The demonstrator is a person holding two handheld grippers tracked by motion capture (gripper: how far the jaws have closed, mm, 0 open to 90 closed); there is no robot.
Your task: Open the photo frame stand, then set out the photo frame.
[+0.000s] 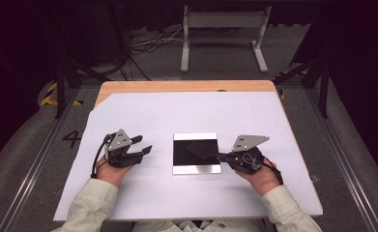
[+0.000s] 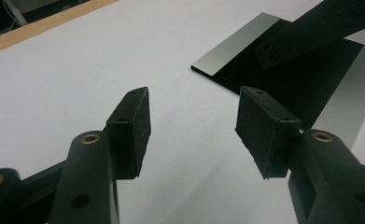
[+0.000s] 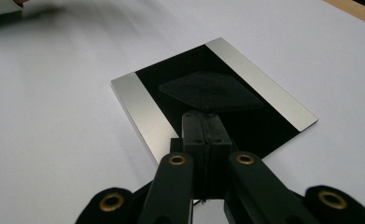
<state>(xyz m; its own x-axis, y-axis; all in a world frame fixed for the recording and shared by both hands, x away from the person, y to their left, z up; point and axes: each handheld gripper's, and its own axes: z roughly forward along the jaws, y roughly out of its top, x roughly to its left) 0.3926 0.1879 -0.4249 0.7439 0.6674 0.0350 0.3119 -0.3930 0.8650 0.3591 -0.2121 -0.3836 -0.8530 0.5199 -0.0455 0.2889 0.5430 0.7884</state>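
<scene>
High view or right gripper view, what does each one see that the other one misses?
High view: the left gripper with open fingers, the wooden table edge and a metal stand behind. Right gripper view: up close, the right gripper shut, its tip at a corner of the dark square. Both: the black plate with silver ends, that dark square and the white sheet.

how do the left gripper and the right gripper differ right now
The left gripper has its jaws spread apart with nothing between them, while the right gripper has its jaws pressed together. The left gripper rests over the bare white sheet, apart from the black plate; the right gripper's tip reaches over the plate's edge, at the dark flat square lying there. Whether the right gripper pinches that square is unclear. Both are black and hand-held, pointing toward the plate.
</scene>
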